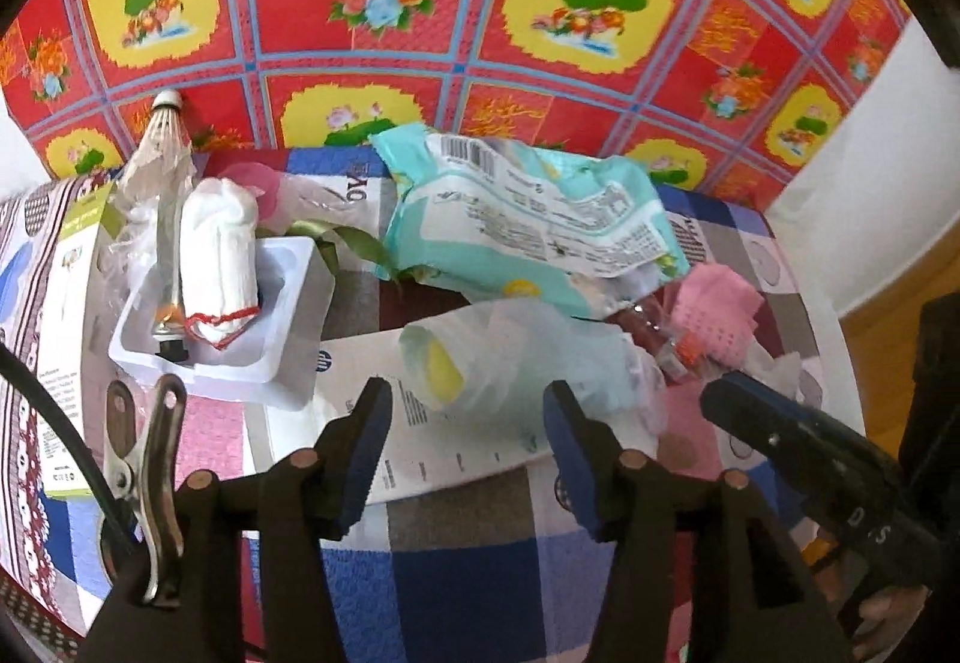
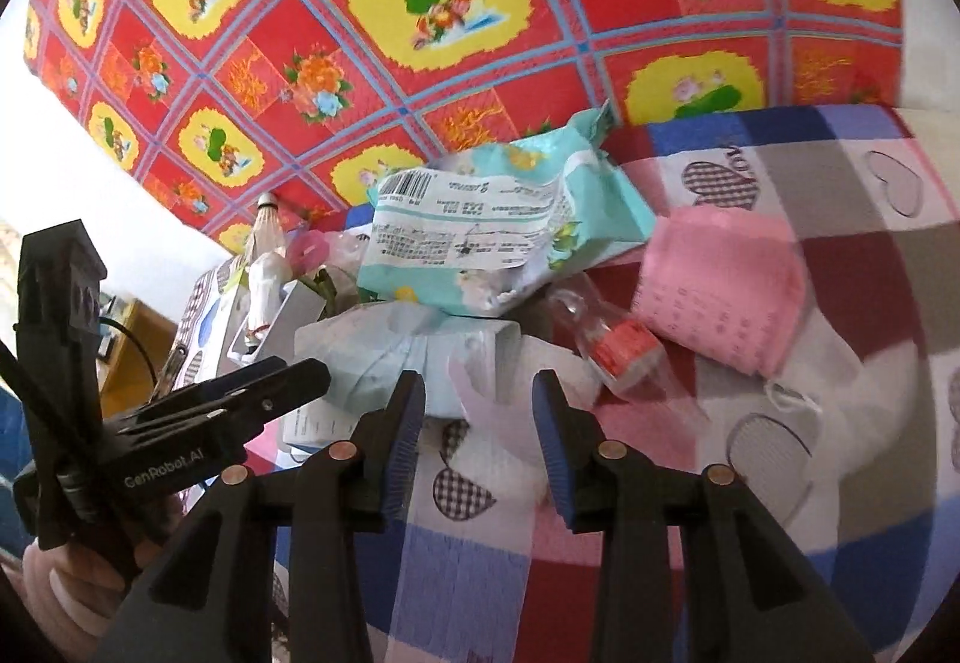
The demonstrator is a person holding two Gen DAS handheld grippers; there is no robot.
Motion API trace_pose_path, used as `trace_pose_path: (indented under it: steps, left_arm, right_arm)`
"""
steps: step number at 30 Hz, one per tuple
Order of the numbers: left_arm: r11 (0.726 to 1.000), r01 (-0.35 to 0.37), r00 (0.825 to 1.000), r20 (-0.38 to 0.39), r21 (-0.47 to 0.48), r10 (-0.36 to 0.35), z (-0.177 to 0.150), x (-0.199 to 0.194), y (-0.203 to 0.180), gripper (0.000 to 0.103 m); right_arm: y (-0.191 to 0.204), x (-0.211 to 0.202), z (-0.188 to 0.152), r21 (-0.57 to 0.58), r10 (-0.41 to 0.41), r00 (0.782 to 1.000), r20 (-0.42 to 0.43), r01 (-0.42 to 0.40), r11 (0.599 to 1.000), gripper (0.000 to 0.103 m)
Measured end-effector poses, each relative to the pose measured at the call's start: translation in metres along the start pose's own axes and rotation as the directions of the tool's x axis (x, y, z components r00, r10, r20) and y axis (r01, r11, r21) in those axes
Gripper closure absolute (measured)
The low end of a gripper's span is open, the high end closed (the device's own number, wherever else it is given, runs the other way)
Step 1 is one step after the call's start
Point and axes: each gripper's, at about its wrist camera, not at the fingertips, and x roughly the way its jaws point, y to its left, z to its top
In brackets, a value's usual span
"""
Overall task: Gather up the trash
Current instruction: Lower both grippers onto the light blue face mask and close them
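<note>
Both my tools gape empty: left tool over a crumpled white wrapper, right tool with the teal packet at twelve o'clock.

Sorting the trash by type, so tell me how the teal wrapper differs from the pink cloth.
The teal wrapper is crinkled printed plastic with a barcode; the pink cloth is soft, dotted and unprinted. The wrapper rests atop other litter; the cloth lies folded on the checked tablecloth. Neither is gripped.

both grippers' fingers apart, angled downward
</note>
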Motion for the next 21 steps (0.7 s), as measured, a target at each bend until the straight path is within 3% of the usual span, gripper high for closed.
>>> trace_pose_path:
  steps: [11,19,21]
  left_arm:
    - [0.998,-0.042,0.998,-0.037,-0.046,0.041,0.006,0.023,0.006,0.042]
    - [0.995,0.023,0.998,-0.051,-0.093,-0.027,0.01,0.031,0.01,0.042]
    - [0.994,0.042,0.998,-0.042,-0.102,-0.047,0.01,0.031,0.011,0.043]
  right_arm:
    - [-0.008,0.039,0.013,0.021,0.068,0.992,-0.109,-0.066,0.998,0.062]
    - [-0.002,0.045,0.012,-0.017,0.052,0.994,-0.097,-0.054,0.998,0.062]
    - [0.002,0.043,0.011,-0.044,0.047,0.995,-0.085,-0.05,0.998,0.07]
